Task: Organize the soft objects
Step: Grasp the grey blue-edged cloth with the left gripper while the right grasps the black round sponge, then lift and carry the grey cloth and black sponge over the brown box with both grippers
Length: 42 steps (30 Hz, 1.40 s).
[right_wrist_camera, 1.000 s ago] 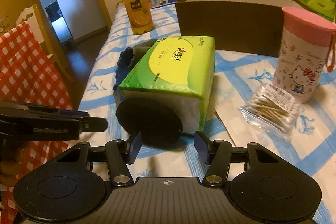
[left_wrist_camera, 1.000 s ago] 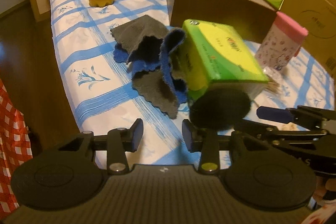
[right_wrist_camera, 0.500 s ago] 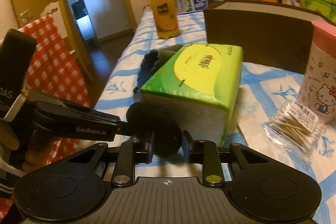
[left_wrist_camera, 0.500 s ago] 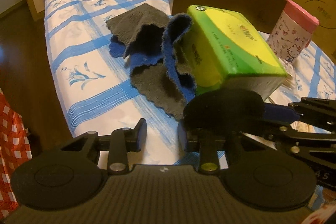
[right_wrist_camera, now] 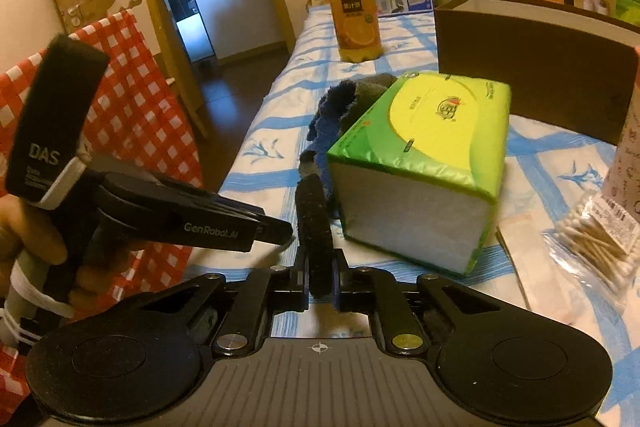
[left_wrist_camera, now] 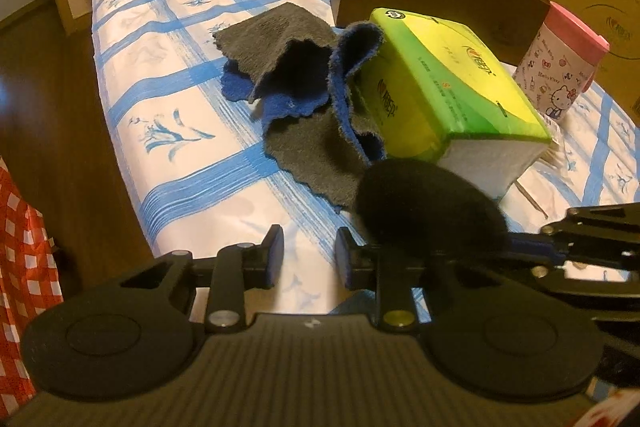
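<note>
bed (left_wrist_camera: pixel 192 163) edge bare | right tongs (right_wrist_camera: pixel 320 291) just closed, pinching black pad (right_wrist_camera: pixel 316 227) | left tongs (left_wrist_camera: pixel 308 259) spread

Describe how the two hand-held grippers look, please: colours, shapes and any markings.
Both are matt black. The right hand-held gripper has round discs, jointed links, silver and brass rivets, blue-edged pads. The left hand-held gripper tapers to a wedge marked "GenRobot.AI"; its black block with a grey base reads "DAS".

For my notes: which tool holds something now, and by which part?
The right tool is shut on the black round pad, by its near edge. The left tool holds nothing.
</note>
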Tool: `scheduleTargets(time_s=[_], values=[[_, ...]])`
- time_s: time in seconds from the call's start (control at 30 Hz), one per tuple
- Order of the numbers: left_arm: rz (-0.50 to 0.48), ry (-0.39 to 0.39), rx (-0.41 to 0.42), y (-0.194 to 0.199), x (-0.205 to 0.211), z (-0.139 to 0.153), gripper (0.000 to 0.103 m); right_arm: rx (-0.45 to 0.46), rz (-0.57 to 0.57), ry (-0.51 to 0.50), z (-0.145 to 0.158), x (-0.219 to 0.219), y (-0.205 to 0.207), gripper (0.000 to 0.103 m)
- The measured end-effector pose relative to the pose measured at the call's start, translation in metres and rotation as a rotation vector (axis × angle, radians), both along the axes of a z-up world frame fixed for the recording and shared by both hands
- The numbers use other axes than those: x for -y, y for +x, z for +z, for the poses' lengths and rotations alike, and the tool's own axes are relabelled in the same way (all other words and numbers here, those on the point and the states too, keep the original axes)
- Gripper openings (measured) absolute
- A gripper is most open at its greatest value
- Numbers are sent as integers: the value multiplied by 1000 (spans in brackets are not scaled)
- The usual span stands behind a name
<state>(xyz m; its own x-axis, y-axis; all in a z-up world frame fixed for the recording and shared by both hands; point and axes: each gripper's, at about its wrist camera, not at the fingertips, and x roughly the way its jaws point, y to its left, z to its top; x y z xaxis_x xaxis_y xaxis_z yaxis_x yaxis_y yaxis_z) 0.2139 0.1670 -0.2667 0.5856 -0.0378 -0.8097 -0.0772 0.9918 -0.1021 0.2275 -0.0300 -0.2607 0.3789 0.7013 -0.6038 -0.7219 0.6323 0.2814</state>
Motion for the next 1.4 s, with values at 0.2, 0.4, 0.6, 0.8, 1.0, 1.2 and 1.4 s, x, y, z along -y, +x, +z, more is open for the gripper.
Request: scheduleTargets(time_s=[0.2, 0.4, 0.6, 0.8, 1.0, 1.2, 1.4], values=[[8, -20, 0, -7, -7, 8, 26, 20, -28, 55, 29, 30, -9, 10], [6, -31, 38, -11, -14, 28, 36, 63, -98, 114, 65, 59, -16, 10], [-10, -22, 113, 3, -16, 51, 46, 93, -257, 122, 87, 81, -3, 10], [-52, -3, 137, 31, -15, 52, 57, 88, -380, 96, 86, 96, 19, 10], [-92, -11, 128, 63, -16, 41, 57, 65, -419, 90, 80, 105, 28, 10], [-108, -7, 119, 88, -17, 28, 53, 48, -426, 78, 71, 105, 38, 10], [-116, -5, 119, 104, -20, 15, 26, 40, -421, 74, 66, 101, 44, 10]])
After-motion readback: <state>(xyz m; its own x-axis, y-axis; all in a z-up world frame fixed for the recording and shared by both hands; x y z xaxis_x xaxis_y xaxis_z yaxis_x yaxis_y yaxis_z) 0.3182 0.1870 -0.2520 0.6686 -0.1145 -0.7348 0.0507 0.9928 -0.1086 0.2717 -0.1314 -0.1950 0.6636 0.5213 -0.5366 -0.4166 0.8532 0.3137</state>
